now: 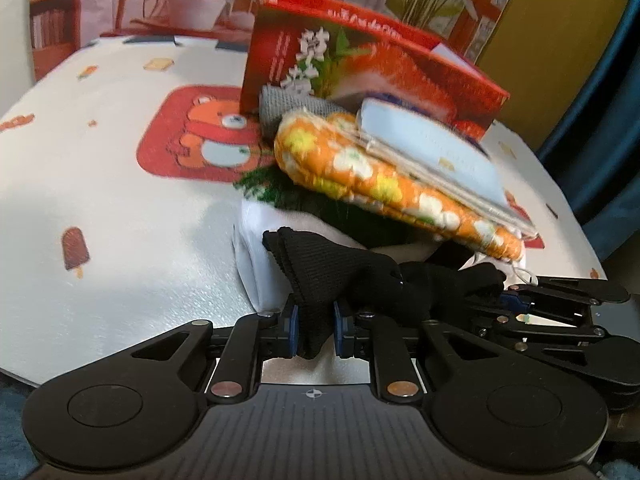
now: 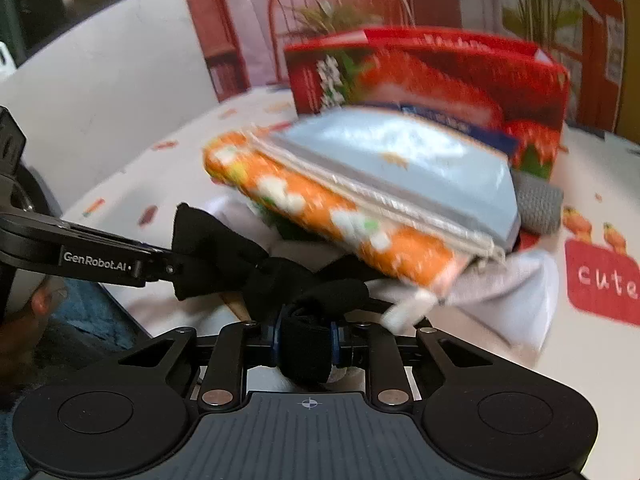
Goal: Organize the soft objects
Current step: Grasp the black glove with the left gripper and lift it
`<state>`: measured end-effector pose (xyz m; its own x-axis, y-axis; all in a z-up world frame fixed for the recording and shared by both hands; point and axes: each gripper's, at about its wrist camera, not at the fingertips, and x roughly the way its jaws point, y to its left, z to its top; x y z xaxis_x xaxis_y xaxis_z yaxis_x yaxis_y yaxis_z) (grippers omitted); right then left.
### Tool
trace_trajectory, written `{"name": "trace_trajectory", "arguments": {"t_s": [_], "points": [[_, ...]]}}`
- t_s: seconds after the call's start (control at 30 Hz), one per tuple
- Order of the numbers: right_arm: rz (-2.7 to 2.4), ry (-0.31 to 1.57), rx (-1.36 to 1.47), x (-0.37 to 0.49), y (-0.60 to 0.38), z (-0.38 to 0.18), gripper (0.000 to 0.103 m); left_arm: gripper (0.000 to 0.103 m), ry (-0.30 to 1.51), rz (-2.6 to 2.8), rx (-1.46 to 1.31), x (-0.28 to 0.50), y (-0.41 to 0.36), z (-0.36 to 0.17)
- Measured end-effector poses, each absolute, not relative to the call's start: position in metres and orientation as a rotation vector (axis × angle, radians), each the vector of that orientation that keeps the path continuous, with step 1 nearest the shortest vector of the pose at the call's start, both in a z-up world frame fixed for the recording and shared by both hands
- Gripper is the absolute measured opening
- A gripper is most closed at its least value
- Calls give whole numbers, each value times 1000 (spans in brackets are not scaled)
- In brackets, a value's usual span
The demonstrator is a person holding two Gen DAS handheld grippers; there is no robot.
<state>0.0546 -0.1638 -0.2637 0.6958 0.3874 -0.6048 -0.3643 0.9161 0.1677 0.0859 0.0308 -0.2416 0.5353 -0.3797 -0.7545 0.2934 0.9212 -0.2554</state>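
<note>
While your left tool (image 1: 314, 330) clamps one end of the black sock (image 1: 320, 276), your right tool (image 2: 306, 340) clamps the other, bunched end. Each pair of pads is nearly closed on the fabric. You hold the sock just in front of the white cloth (image 1: 260, 264) on the surface (image 1: 120, 200), below the orange pad (image 1: 360, 168) and red box (image 1: 360, 60).

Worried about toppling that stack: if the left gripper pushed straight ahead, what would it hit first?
Probably the white fabric bin, just beyond the black sock its jaws already clamp; the orange floral pad sits higher. Depth is uncertain.
</note>
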Motion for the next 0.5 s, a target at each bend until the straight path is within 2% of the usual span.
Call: {"name": "trace_trajectory", "arguments": {"t_s": [0.5], "points": [[483, 434, 44, 33, -169, -209, 19, 18, 667, -395, -60, 64, 31, -168]]}}
